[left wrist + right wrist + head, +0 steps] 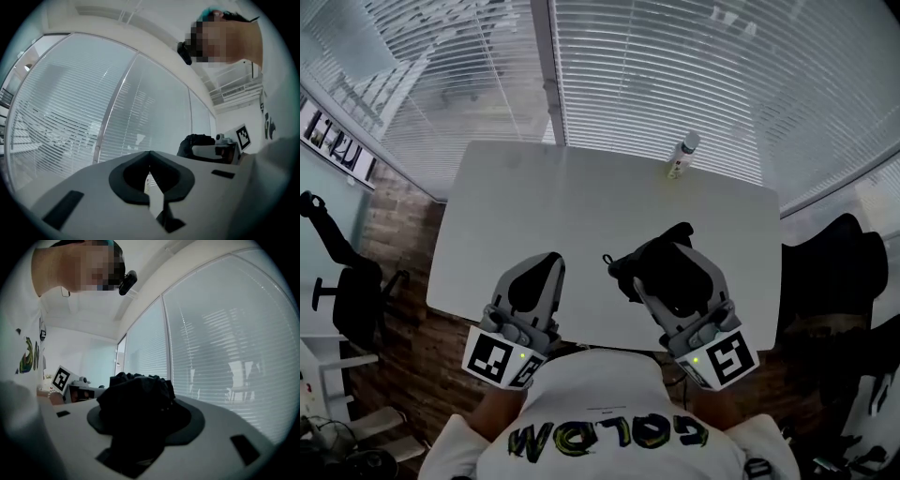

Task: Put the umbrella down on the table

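Observation:
A black folded umbrella [630,270] sticks out leftwards from my right gripper [675,258], which is shut on it above the near part of the white table [581,197]. In the right gripper view the umbrella's bunched fabric [136,401] fills the space between the jaws and hides their tips. My left gripper [547,262] hovers beside it to the left, holding nothing. In the left gripper view, the left gripper [150,154] has its jaw tips meeting, and the umbrella [197,143] shows off to the right.
A small bottle [682,155] stands at the table's far edge, in front of the blinds. Black office chairs stand at the left [337,272] and right [834,272] of the table. A person's white shirt fills the bottom of the head view.

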Tool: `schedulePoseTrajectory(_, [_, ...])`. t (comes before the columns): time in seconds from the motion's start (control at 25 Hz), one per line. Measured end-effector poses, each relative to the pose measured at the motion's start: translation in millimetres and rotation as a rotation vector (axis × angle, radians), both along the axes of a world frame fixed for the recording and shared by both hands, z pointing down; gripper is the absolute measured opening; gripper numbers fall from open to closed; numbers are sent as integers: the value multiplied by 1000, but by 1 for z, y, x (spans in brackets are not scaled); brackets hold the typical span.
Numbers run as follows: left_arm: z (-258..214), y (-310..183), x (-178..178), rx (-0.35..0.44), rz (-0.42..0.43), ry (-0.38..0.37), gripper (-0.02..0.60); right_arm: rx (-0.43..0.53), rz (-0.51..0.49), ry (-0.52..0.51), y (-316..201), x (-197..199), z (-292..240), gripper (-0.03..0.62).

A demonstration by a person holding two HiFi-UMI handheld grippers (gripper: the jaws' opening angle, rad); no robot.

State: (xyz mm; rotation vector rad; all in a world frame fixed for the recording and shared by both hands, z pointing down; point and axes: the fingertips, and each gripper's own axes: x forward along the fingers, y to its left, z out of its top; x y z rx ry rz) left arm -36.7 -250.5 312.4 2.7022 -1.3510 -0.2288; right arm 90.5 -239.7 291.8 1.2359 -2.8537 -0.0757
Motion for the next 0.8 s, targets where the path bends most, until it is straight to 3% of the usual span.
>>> schedulePoseTrajectory(0.24, [9,-26,3,-29,2,13,11,-22,7,25,-27,3,8,241])
schedulePoseTrajectory(0.52, [13,-35,-7,-40,61,10,11,-19,55,58,-33,-9,11,241])
schedulePoseTrajectory(0.8, [16,-43,-26,-46,106,-8,11,21,102,184,-40,-33,17,239])
